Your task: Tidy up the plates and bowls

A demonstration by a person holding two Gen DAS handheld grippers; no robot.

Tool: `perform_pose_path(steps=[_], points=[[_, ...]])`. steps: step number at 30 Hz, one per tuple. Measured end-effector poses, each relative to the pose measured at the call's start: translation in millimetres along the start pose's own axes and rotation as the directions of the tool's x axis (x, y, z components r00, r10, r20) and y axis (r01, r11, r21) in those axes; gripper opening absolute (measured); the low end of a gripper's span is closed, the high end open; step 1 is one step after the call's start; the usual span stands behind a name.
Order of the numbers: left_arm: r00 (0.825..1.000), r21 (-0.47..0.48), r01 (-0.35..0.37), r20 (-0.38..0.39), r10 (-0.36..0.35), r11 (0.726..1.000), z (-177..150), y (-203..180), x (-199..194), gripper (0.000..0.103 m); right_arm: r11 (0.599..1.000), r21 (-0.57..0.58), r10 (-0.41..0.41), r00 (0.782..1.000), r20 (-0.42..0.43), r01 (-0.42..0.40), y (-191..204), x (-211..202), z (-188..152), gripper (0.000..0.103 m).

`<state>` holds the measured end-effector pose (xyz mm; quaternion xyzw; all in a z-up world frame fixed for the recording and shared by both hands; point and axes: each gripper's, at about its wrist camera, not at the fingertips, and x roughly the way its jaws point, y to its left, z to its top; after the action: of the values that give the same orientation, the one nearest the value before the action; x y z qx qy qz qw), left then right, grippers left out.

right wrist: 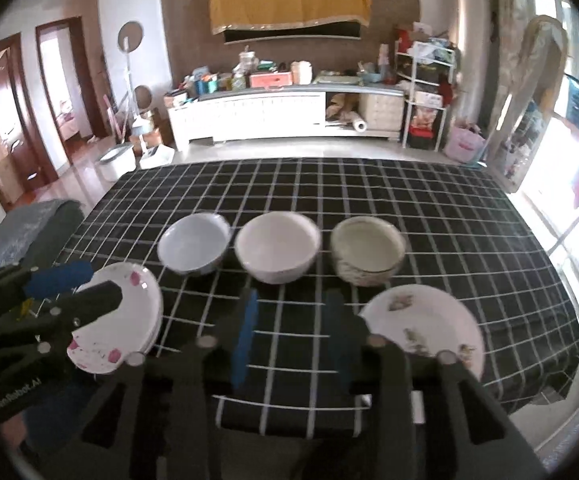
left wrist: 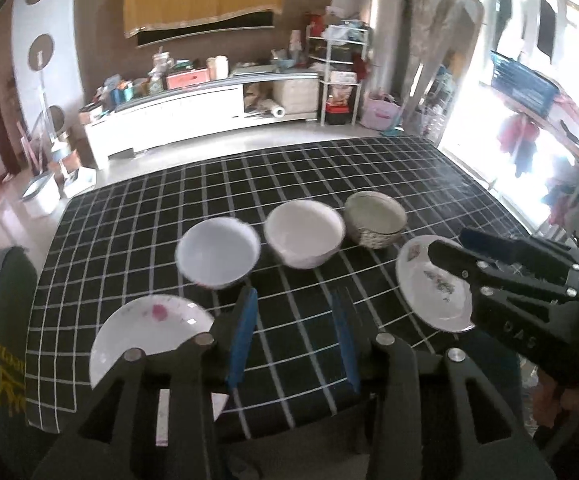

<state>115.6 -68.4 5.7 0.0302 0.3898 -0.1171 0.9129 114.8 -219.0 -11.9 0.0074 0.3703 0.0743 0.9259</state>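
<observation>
Three bowls stand in a row on the black checked tablecloth (right wrist: 369,184): a bluish-white bowl (left wrist: 217,256) (right wrist: 193,246), a white bowl (left wrist: 303,234) (right wrist: 277,252) and a patterned greenish bowl (left wrist: 375,220) (right wrist: 367,254). A pink-flowered plate (left wrist: 149,332) (right wrist: 125,320) lies front left, apparently on top of another plate. A floral plate (left wrist: 429,280) (right wrist: 421,324) lies front right. My left gripper (left wrist: 293,300) (right wrist: 103,282) hangs open over the left plate's near side, nothing between its fingers. Above the right plate, my right gripper (right wrist: 293,300) (left wrist: 449,242) is open and holds nothing.
A chair with a dark cover (left wrist: 5,320) (right wrist: 37,224) stands by the table's left edge. A hand (left wrist: 569,408) holds the right gripper's handle. Beyond the table's far edge is bare floor, then a long white cabinet (right wrist: 269,116) and a shelf rack (right wrist: 425,96).
</observation>
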Motion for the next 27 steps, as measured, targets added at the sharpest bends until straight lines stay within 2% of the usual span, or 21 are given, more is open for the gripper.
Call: perform_pose_path(steps=[2,6,11,14,23,27], points=[[1.000,0.011,0.021,0.001,-0.021,1.000,5,-10,3,0.039,0.999,0.040,0.007,1.000,0.011,-0.008,-19,-5,3,0.052],[0.999,0.049,0.043,-0.018,-0.042,0.998,19,-36,17,0.041,0.998,0.063,0.010,1.000,0.023,-0.011,-44,-11,3,0.057],[0.996,0.089,0.075,-0.046,-0.071,0.993,31,-64,36,0.041,0.993,0.087,-0.084,0.996,0.028,0.081,-74,-13,3,0.082],[0.994,0.109,0.090,-0.065,-0.084,0.990,37,-81,49,0.041,0.985,0.124,-0.120,0.993,0.019,0.116,-97,-11,2,0.089],[0.978,0.128,0.164,-0.152,-0.144,0.978,41,-115,97,0.042,0.967,0.184,-0.169,0.984,-0.064,0.178,-155,11,-12,0.090],[0.960,0.134,0.215,-0.213,-0.184,0.967,35,-124,125,0.042,0.956,0.221,-0.173,0.979,-0.113,0.194,-176,29,-21,0.090]])
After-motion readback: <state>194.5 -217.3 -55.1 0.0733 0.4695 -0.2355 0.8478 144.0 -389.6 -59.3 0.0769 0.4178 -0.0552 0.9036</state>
